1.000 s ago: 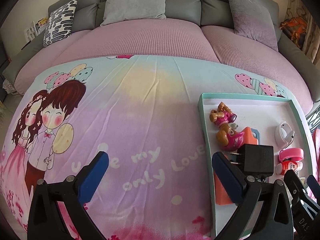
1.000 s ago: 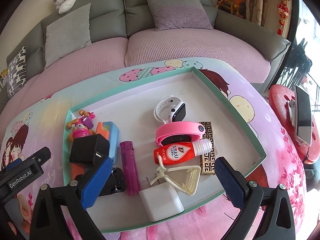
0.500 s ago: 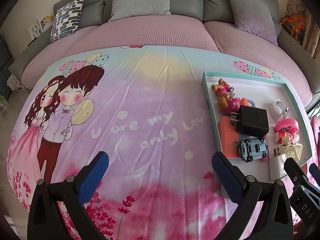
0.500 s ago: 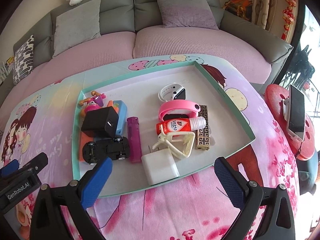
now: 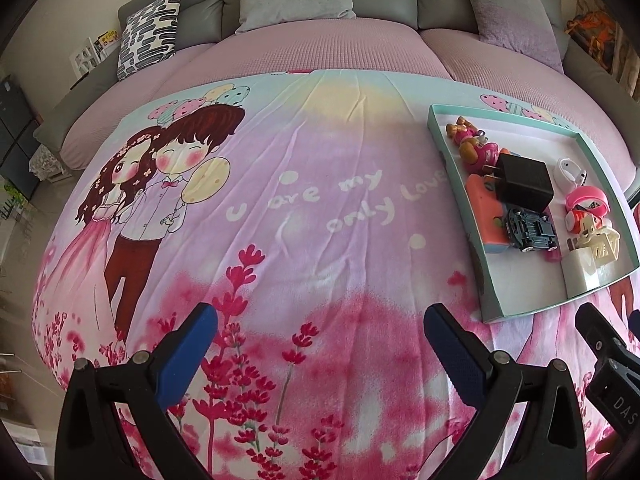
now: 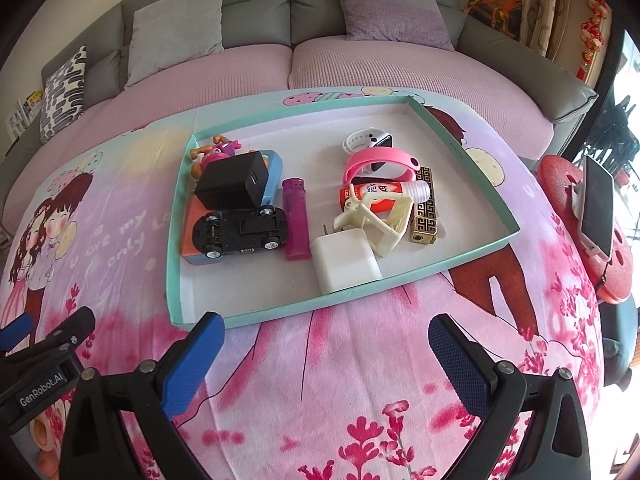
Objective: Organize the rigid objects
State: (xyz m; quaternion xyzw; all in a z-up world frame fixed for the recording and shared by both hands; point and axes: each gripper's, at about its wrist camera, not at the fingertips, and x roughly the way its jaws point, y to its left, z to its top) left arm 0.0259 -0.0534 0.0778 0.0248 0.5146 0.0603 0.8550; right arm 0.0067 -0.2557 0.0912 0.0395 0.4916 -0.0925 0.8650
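A teal-rimmed tray [image 6: 173, 216] [image 5: 456, 184] lies on the printed cloth. In it are a black charger [image 6: 232, 182] [image 5: 524, 180], a black toy car [image 6: 240, 228] [image 5: 530, 230], a purple lighter [image 6: 295, 218], a white charger [image 6: 346, 258] [image 5: 586, 270], a cream clip [image 6: 380, 212], a red bottle [image 6: 380, 194], a pink band [image 6: 380, 160], a white watch [image 6: 366, 138], a patterned lighter [image 6: 425, 212] and a pink toy dog [image 6: 216, 152] [image 5: 476, 148]. My right gripper [image 6: 326, 354] is open and empty, in front of the tray's near edge. My left gripper [image 5: 320, 344] is open and empty, left of the tray.
The cloth [image 5: 312, 200] covers a round table in front of a grey sofa [image 6: 288, 8] with pink seat covers and cushions. A red stool [image 6: 600, 240] with a phone [image 6: 598, 200] on it stands to the right.
Both grippers have pulled back and up from the tray; it now lies farther off in both views. Nothing in the tray has moved.
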